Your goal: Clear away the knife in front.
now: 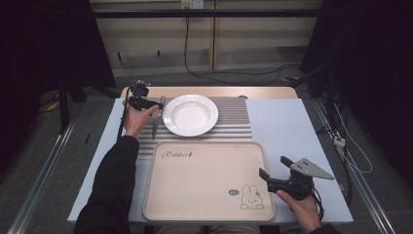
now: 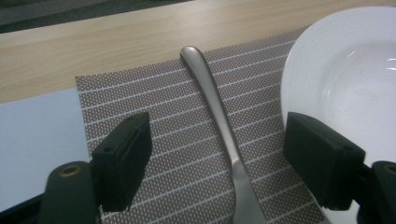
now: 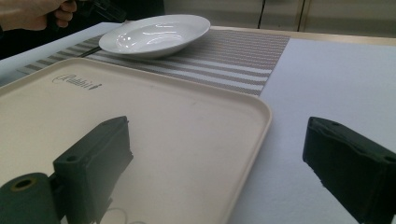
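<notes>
A metal utensil [image 2: 219, 121] lies on the striped placemat [image 2: 163, 93] left of the white plate [image 1: 190, 114]; only its handle shows, the other end hidden at the frame's bottom. My left gripper [image 2: 219, 158] hovers open over it, one jaw on each side of the handle, not touching. In the high view the left gripper [image 1: 155, 108] sits at the plate's left edge above the utensil [image 1: 154, 127]. My right gripper [image 1: 272, 166] stands open at the right edge of the beige tray [image 1: 195, 195], empty, straddling the tray rim [image 3: 261, 116].
The white plate [image 2: 345, 74] sits close to my left gripper's right jaw. The tray carries a rabbit print [image 1: 251, 197] and lies near the table's front edge. A wooden strip [image 2: 116, 42] runs along the table's far side. Pale blue table surface [image 1: 292, 131] extends right of the mat.
</notes>
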`<state>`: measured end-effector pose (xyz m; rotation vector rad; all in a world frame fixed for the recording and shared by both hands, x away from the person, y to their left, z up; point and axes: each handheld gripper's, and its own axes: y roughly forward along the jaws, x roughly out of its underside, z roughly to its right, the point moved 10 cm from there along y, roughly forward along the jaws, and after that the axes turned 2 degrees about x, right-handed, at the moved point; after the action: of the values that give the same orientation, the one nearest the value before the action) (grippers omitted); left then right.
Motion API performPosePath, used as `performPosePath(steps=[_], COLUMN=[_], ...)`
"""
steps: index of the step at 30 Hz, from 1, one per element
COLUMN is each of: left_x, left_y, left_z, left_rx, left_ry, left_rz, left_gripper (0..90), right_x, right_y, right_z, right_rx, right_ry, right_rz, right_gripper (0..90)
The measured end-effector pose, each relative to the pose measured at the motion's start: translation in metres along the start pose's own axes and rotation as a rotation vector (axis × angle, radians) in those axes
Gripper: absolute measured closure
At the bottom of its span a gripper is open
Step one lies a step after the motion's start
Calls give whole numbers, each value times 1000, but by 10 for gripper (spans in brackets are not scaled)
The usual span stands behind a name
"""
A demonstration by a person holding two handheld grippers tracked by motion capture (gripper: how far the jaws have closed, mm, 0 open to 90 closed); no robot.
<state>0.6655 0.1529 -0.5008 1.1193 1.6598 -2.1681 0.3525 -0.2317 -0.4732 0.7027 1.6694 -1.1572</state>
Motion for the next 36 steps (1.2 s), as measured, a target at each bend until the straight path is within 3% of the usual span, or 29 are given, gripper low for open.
performPosePath(steps=[3,6,10,14,16,17,22,27,31,32,36], left_x=[2,4,2,2,1,1,4,3,5,4,4], left_y=[8,15,17,17,16,16,20,23,28,29,32], left_z=[0,2,6,4,1,0,0,7,8,8,10], left_rx=[-10,-8,25,16,20,16,12,30,15,-1,-7], left_ry=[5,3,-19,-18,-39,-42,-23,-28,-26,-40,-30], left_rz=[-21,-49,-52,-67,-53,-57,-73,-85,-102,-88,-106], left_gripper=[343,356,446,499,517,565,643,664,731,731,750], right_x=[0,0,0,1,1,1,1,1,1,1,1], right_y=[1,1,-1,-3,-3,-3,-3,-3,-4,-4,-3], right_z=[-1,-2,-2,-1,-1,-1,-1,-1,-1,-1,-1], right_rx=[-4,-2,0,4,5,5,9,9,6,6,7], right_ry=[-5,-13,-18,-15,-15,-16,-17,-20,-19,-19,-19], right_rz=[0,-2,0,1,2,0,-1,-3,-1,-1,-1], right_gripper=[75,75,75,75,75,75,75,75,75,75,75])
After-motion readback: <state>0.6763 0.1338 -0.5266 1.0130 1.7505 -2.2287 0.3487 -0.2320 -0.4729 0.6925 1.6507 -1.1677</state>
